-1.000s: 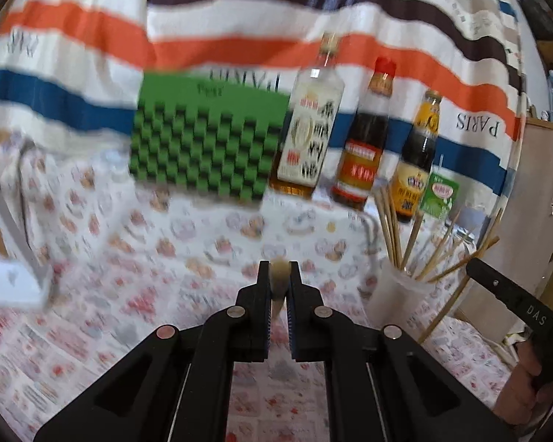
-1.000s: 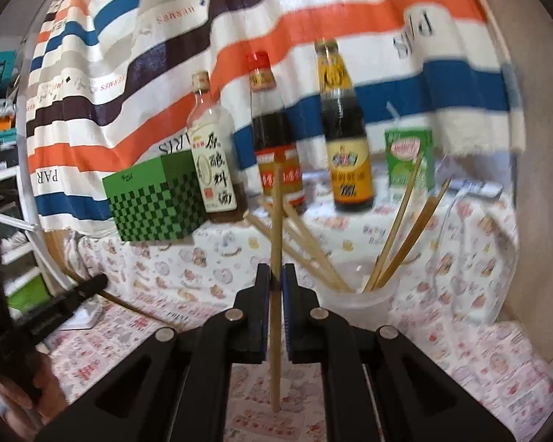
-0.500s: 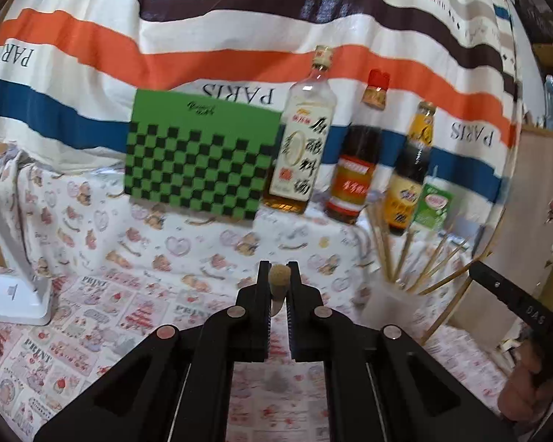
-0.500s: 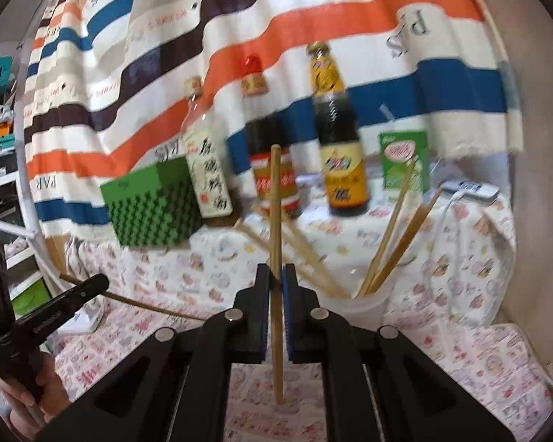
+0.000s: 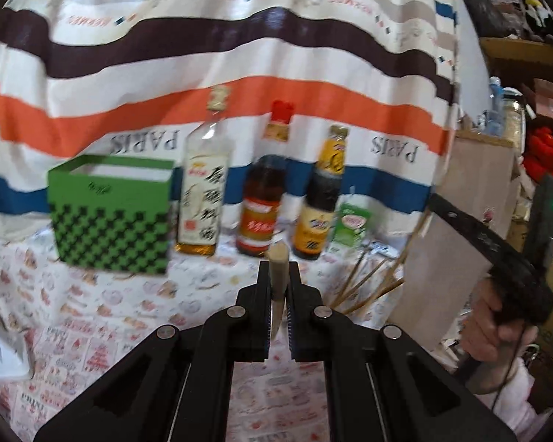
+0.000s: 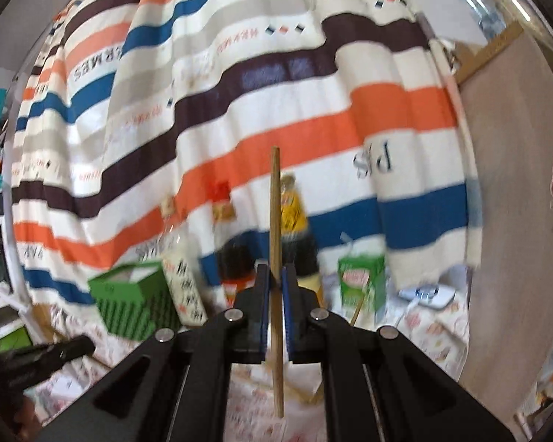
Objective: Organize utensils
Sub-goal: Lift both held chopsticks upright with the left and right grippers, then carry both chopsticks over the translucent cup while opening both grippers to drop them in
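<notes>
Pinching chopstick [image 5: 277, 287]: left tool [image 5: 278, 280] | pinching upright chopstick [image 6: 275, 258]: right tool [image 6: 275, 287]

Ahead of my jaws hangs a striped cloth [image 5: 239, 55] in brown, orange, blue and white. Below it, left of my jaws, stands a green checked box [image 5: 110, 217]. Beside it, in a row straight ahead, stand a pale bottle [image 5: 202, 191], a red-capped bottle [image 5: 263, 199] and a yellow-capped dark bottle [image 5: 320, 199], then a small green carton [image 5: 352, 224] to the right. A printed tablecloth [image 5: 92, 316] lies beneath me.
</notes>
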